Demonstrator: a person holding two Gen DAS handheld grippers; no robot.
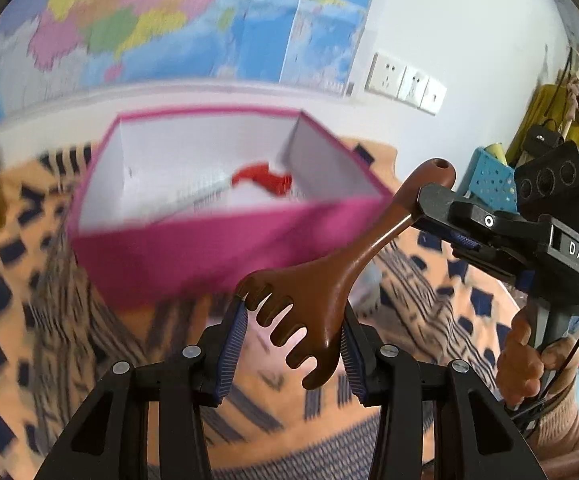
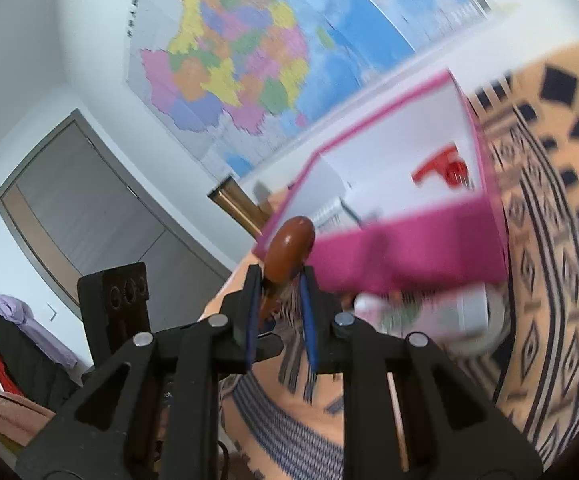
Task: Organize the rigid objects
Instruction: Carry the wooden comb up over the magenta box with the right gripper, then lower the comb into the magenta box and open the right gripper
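Jaws, right: right gripper (image 2: pixel 279 312) is clamped on the handle of a brown back scratcher (image 1: pixel 321 280), just below its rounded end with the hanging hole; the wide fingers look narrow around the thin stem.
Jaws, left: left gripper (image 1: pixel 293 344) stands wide, its blue ribbed pads (image 1: pixel 234 340) flanking the clawed head; one tine tip seems to touch the left pad, but a firm grip I cannot tell.
Scratcher's place: lifted in the air in front of the pink box (image 1: pixel 217 248), handle end nearest the box's near right corner, claws pointing away from it, toward the left gripper.
Scratcher's look: glossy brown, one rigid piece, flared head with curved tines, slim neck, bulbed end.
Inside the box: a red plastic trigger piece (image 2: pixel 441 168) and a long ribbed item lie on the white floor.
Beside the box: a pale bottle (image 2: pixel 429 316) lies on the patterned orange cloth (image 1: pixel 49 320) against the box's front wall.
Progress: I judge it partway; some items are boxed, the scratcher is on its way, and the bottle looks left to do.
Behind the box: a wall map (image 2: pixel 241 52).
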